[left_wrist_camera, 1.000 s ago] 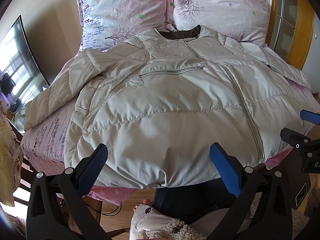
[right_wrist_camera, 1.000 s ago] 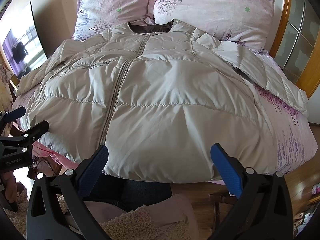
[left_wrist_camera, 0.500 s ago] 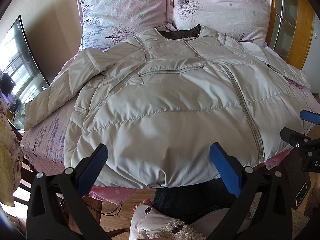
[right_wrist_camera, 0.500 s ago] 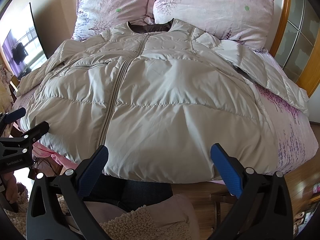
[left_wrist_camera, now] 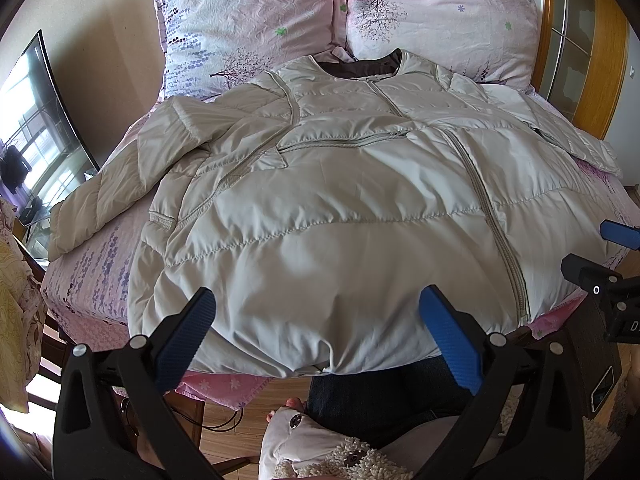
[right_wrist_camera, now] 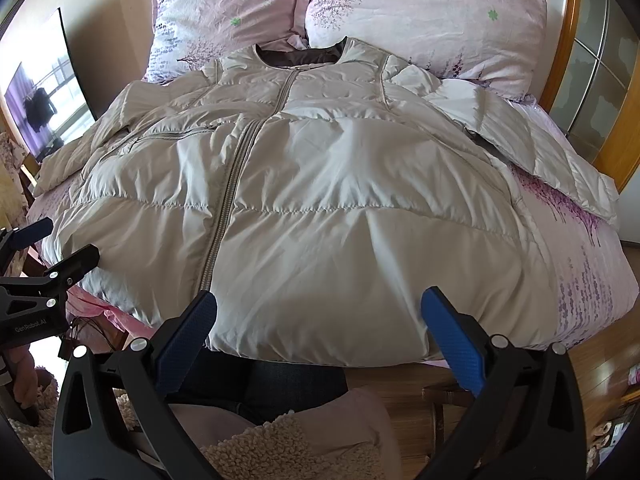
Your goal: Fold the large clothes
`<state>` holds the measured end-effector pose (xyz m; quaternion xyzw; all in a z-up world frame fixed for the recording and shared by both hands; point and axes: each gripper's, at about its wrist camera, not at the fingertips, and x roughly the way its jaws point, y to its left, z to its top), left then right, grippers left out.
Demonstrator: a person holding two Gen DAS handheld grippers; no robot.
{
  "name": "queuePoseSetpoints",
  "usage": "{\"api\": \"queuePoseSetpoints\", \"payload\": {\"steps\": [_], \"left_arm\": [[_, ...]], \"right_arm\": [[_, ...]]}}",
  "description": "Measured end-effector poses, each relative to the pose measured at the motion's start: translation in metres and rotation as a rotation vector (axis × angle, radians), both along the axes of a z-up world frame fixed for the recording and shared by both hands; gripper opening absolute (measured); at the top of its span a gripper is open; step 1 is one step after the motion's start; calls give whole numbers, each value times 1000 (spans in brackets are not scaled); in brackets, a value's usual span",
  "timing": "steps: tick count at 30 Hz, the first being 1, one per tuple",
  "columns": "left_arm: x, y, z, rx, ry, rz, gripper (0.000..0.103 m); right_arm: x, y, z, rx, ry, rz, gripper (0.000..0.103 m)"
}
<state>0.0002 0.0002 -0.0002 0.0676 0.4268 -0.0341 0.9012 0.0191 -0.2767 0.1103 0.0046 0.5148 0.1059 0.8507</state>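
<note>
Nothing has shifted since the earlier frames: left gripper (left_wrist_camera: 316, 336) and right gripper (right_wrist_camera: 318, 338), ribbed blue pads wide apart and empty, hover before the puffy quilted beige jacket (left_wrist_camera: 340, 208) spread zipped on the pink floral bed (left_wrist_camera: 92, 280), crinkled pillows (left_wrist_camera: 248, 20) beyond.

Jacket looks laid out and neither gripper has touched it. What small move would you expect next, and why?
Probably the left gripper reaches out for the left sleeve to fold it across the body. The beige quilted puffer jacket lies flat, zipped and face up on the pink floral bed sheet, both sleeves spread outward. Both the left and the right gripper hover open at the hem, holding nothing.
</note>
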Motion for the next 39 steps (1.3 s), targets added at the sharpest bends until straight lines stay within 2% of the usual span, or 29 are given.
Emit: {"api": "queuePoseSetpoints", "payload": {"steps": [10,19,23,29,32,36,39], "left_arm": [[5,7,-4,-23,17,13,101],[6,9,1,-79,5,-9,101],[12,14,6,-101,-4,1,101],[30,25,8,-134,-3,39,101],[37,32,12,-119,-29,65,101],[51,44,21,-124,-88,104,101],[64,53,27,-173,-119,102,101]], "right_arm": [[0,-1,1,27,-5,-9,102],[10,-23,9,45,-93,-72,102],[22,-52,10,169,-97,-129,102],[41,-105,4,329,-113,-285,102],[51,-140,-3,413,-107,-386,102],[68,-203,-20,575,-90,-578,102],[80,-248,-36,673,-75,-719,93]]}}
